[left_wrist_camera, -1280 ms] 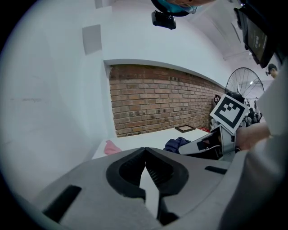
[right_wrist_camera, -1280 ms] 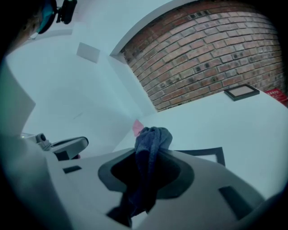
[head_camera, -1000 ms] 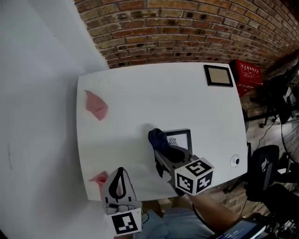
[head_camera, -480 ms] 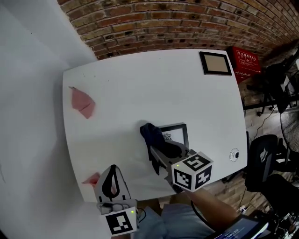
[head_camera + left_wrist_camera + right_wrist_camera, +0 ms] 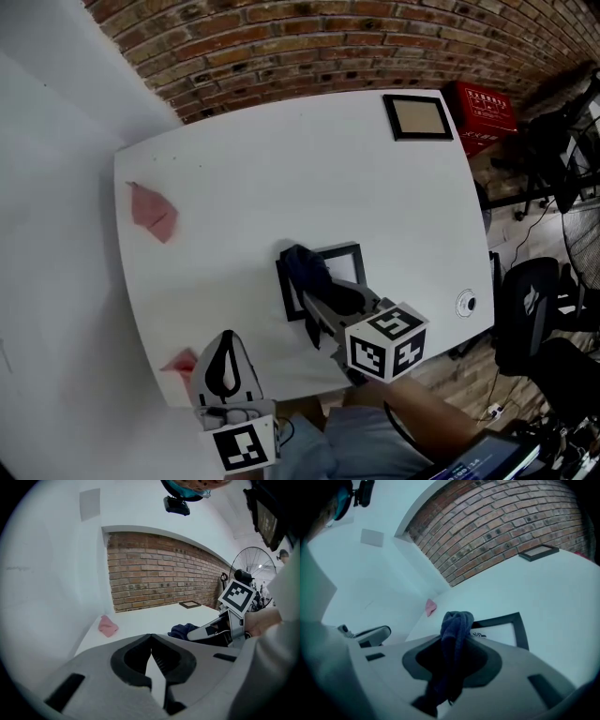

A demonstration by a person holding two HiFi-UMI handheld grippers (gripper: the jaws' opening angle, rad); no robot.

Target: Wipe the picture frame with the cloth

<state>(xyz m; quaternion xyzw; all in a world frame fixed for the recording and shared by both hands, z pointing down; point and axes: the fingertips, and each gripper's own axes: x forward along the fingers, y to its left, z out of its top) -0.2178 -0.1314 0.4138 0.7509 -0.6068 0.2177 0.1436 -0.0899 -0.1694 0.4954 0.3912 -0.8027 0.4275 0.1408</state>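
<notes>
Dark blue cloth (image 5: 305,267), clamped in the right gripper (image 5: 322,302) fingers, has slid off the picture frame (image 5: 347,272)'s left rail, which is now uncovered. The wipe looks under way, with the right side still to do. The frame lies mid-counter (image 5: 281,169), towards the front edge. Left gripper (image 5: 225,364) fingers are together and empty at the front-left edge, beside a pink rag (image 5: 183,363). There is open room behind and to the left.

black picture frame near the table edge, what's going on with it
A person's right claw is shut on a dark blue cloth, holding it on the left part of the black rectangular picture frame lying on the white table. The left claw is shut and empty, near the table's front edge.
</notes>
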